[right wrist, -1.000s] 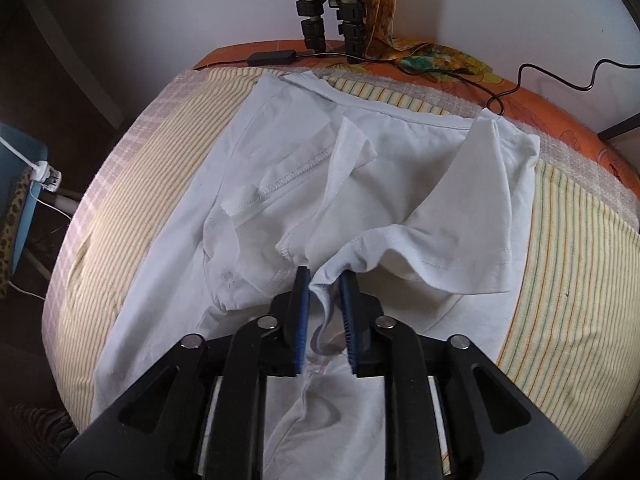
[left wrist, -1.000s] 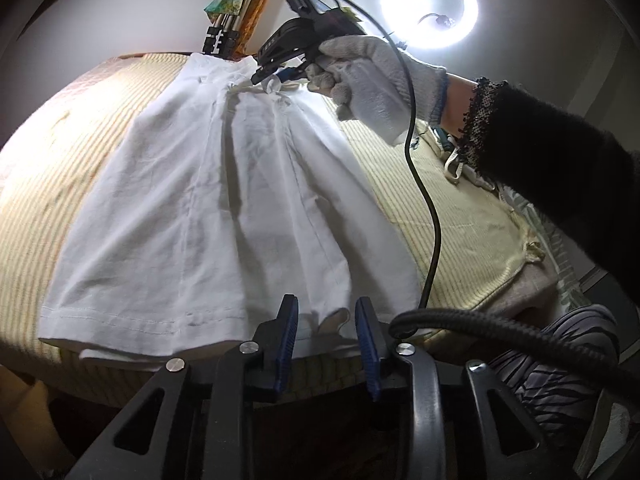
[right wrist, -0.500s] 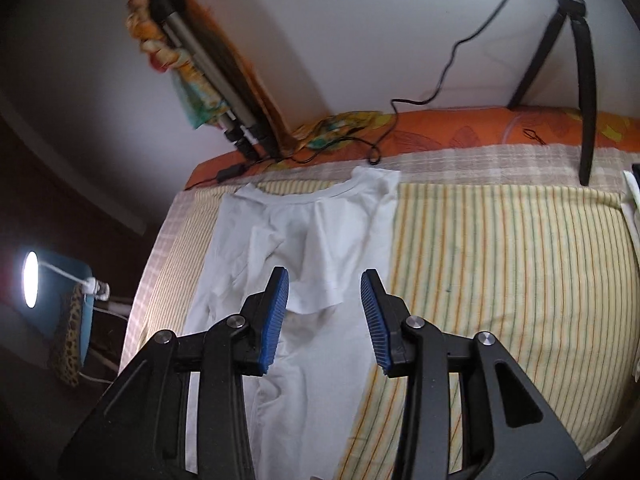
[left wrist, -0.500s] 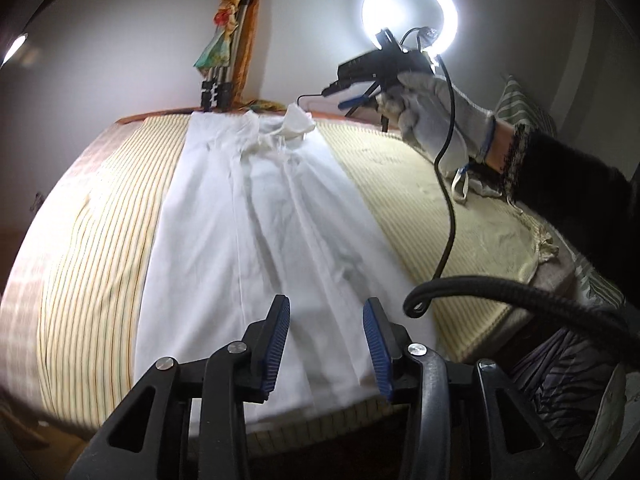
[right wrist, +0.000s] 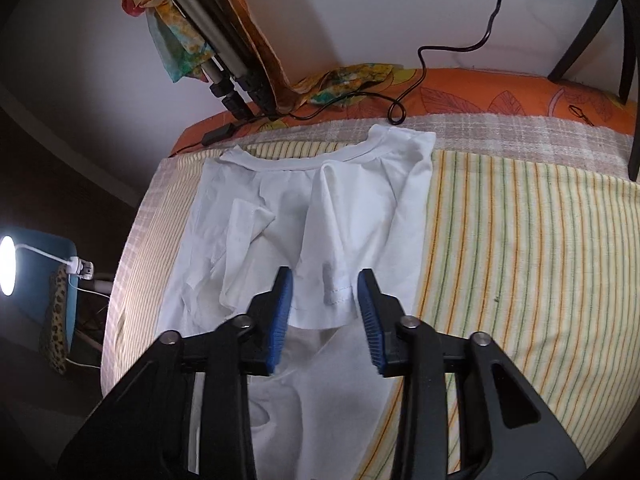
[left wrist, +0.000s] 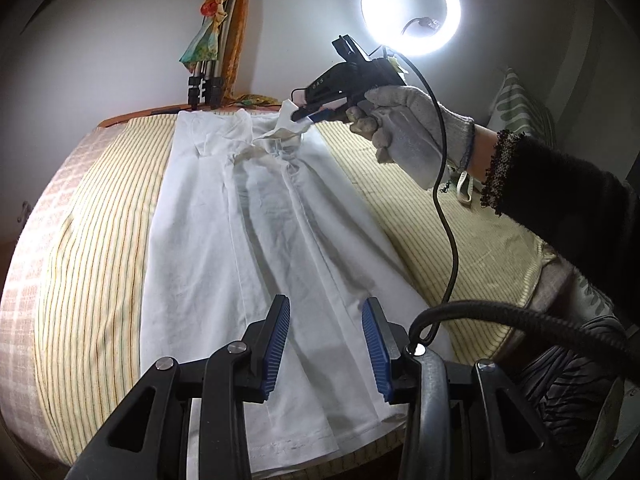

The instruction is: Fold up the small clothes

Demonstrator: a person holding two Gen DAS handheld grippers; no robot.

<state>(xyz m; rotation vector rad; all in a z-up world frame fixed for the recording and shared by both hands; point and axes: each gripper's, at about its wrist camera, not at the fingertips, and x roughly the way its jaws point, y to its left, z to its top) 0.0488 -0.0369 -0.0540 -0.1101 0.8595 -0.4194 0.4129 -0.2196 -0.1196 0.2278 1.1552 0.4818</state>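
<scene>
A white T-shirt (left wrist: 248,240) lies lengthwise on the striped bed cover (left wrist: 92,240), collar at the far end. Both sides are folded in. My left gripper (left wrist: 326,304) hovers open over the hem end with nothing between its pads. A gloved hand holds my right gripper (left wrist: 296,106) at the collar end, by a raised bit of sleeve. In the right wrist view the right gripper (right wrist: 325,276) shows its jaws apart and closing. The folded sleeve's hem (right wrist: 336,294) lies between them, and the pads do not press on it. The T-shirt (right wrist: 360,184) spreads flat beyond.
A lit ring light (left wrist: 411,8) and folded tripod legs (left wrist: 204,80) stand by the far wall. A black cable (left wrist: 448,220) hangs from the right gripper. An orange sheet edge (right wrist: 480,96) with a loose cord (right wrist: 404,100) borders the bed. A lamp (right wrist: 6,264) glows left.
The right gripper let go of the sleeve fold, drew away to the right, and now is back over the folded sleeve. The left gripper rose from the hem edge and moved in over the shirt.
</scene>
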